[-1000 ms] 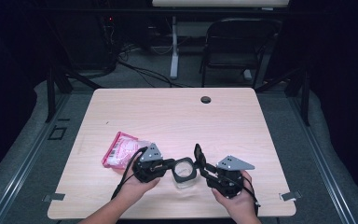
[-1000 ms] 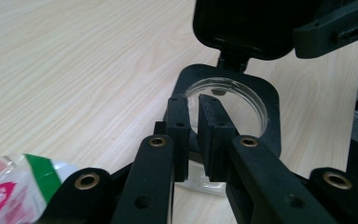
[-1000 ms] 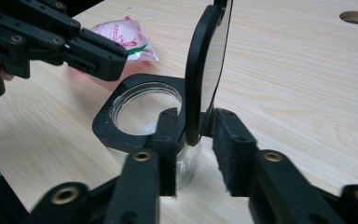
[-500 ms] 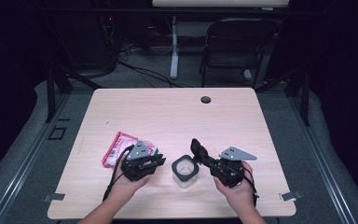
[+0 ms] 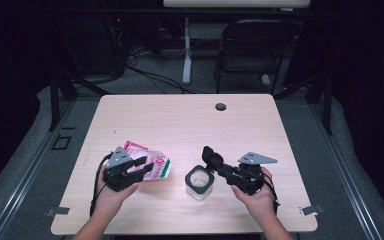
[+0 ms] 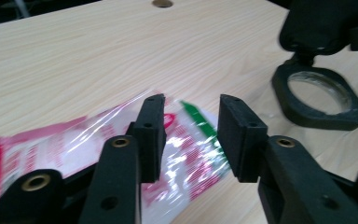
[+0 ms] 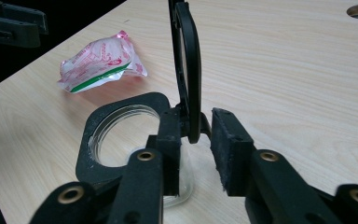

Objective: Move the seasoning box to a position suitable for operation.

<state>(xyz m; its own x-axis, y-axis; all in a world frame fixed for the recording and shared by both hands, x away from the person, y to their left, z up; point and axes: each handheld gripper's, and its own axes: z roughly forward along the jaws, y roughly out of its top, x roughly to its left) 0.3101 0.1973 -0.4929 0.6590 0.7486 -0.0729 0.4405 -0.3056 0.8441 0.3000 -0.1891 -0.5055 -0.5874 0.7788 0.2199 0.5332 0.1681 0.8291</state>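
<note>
My left gripper [image 6: 189, 140]: jaws apart, just been opening, nothing clamped; snack packet [image 6: 186, 154] flat on worktop [image 5: 180, 120] below and between them, pads not pressing it. My right gripper [image 7: 193, 149]: jaws have just been opening, straddling raised black lid [image 7: 189, 70] at hinge; left pad touches it, right pad stands clear. Jar [image 5: 198, 181] upright just ahead of right jaws, mouth open.

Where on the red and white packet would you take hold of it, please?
Grip the packet at its flat crimped end, coming in low from the left gripper side. It lies flat on the table, so only a thin sealed edge offers the open jaws purchase.
</note>
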